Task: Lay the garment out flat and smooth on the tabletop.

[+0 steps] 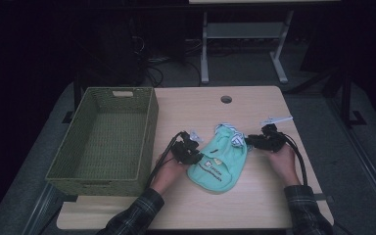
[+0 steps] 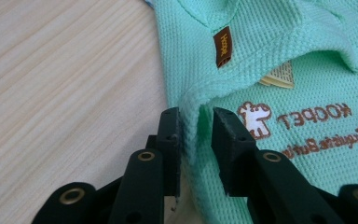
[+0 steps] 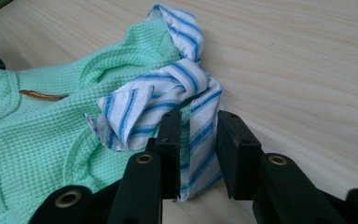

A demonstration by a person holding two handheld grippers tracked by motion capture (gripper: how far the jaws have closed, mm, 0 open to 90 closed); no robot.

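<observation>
high view: mint pet shirt (image 1: 219, 164) lies just right of the green basket (image 1: 108, 139) on the table (image 1: 254, 205), 1 gripper per side.
left gripper view: left gripper (image 2: 196, 122) jaws ajar around a fold, not pinching; could slip out.
right gripper view: right gripper (image 3: 199, 126) gapes around the striped collar (image 3: 168, 93); lifting might just unroll it.

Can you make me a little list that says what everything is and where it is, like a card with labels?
Main thing: a small mint green garment, lying flat on the table
Its trim: blue and white striped collar at one end
Its writing: KOOPET with a little dog picture
Left gripper: fingers on each side of a raised fold at the garment's edge, a gap showing
Right gripper: fingers on each side of the striped cloth, a gap showing
Basket: green woven, on the table's left, nothing in it
</observation>
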